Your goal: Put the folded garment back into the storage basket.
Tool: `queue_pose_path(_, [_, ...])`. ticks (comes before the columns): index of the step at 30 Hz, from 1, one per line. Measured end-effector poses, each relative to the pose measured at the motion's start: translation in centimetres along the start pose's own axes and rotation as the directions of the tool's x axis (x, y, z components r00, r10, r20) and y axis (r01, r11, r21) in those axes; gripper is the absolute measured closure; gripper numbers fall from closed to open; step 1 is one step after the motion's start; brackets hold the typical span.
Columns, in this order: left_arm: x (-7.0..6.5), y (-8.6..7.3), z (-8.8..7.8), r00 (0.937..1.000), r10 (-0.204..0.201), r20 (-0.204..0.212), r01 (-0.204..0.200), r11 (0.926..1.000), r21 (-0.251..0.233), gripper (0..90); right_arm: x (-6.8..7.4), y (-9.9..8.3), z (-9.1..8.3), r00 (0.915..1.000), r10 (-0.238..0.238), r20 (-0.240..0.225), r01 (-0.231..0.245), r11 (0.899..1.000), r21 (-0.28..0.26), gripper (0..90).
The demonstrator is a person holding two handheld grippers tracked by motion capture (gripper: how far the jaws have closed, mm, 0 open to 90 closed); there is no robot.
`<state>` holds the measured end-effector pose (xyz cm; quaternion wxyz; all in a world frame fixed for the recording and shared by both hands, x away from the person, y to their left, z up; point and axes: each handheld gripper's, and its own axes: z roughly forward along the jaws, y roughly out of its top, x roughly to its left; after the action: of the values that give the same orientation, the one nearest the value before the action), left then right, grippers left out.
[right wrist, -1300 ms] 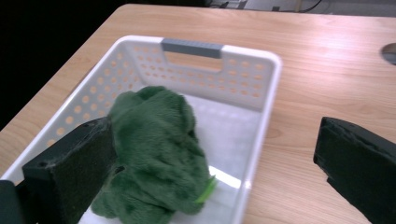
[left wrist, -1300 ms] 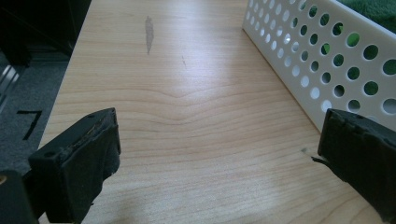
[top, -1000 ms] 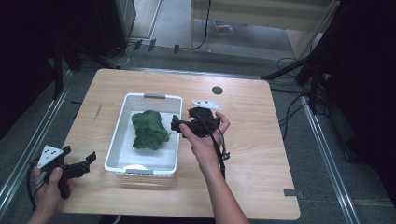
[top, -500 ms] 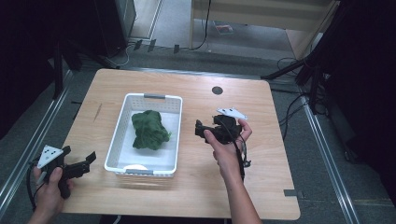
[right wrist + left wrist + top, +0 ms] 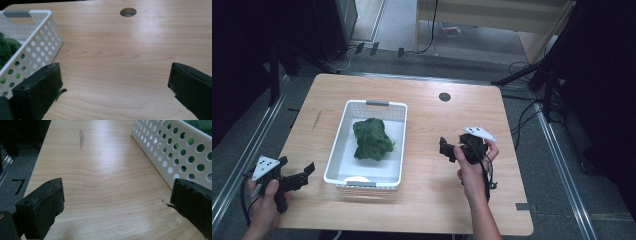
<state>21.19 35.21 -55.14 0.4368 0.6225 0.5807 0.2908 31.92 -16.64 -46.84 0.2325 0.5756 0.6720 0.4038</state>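
Broadly, we work at a pale wooden table (image 5: 422,105) whose top carries a round hole (image 5: 444,96) near its far edge and a grey smear (image 5: 81,137) on the left part of the board. On the table, left of centre, stands a white perforated basket (image 5: 399,145) with a grey handle (image 5: 377,103) at its far end, and inside it lies a crumpled green cloth (image 5: 371,139), roughly in the middle of the basket floor; through the holes of the basket wall we see green in both gripper views. Our right hand (image 5: 472,170) holds the right gripper (image 5: 445,149) over bare wood to the right of the basket, apart from its wall, its nose turned toward the basket; its jaws stand wide apart with nothing between them but the tabletop. A grey three-cornered plate (image 5: 479,133) sits on top of it. Our left hand (image 5: 264,200) holds the left gripper (image 5: 306,172) at the near left corner of the table, just beside the basket's near left corner without touching it; its jaws too are spread wide and empty, with plain wood showing between them and the basket wall passing on the right in the left gripper view.
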Motion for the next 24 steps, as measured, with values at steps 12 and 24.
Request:
queue_pose_path(12, [0.0,0.0,0.0,1.0000,0.003,-0.005,-0.003,1.0000,0.000,0.2,-3.7,-2.7,-0.1,0.9993,0.005,0.038,-0.006,1.000,0.006,0.0])
queue_pose_path(24, [-0.1,0.0,0.0,0.9999,0.011,-0.006,-0.011,0.9999,0.000,0.2,-7.7,-5.3,-0.5,0.9953,0.040,0.088,-0.041,0.999,0.004,0.0])
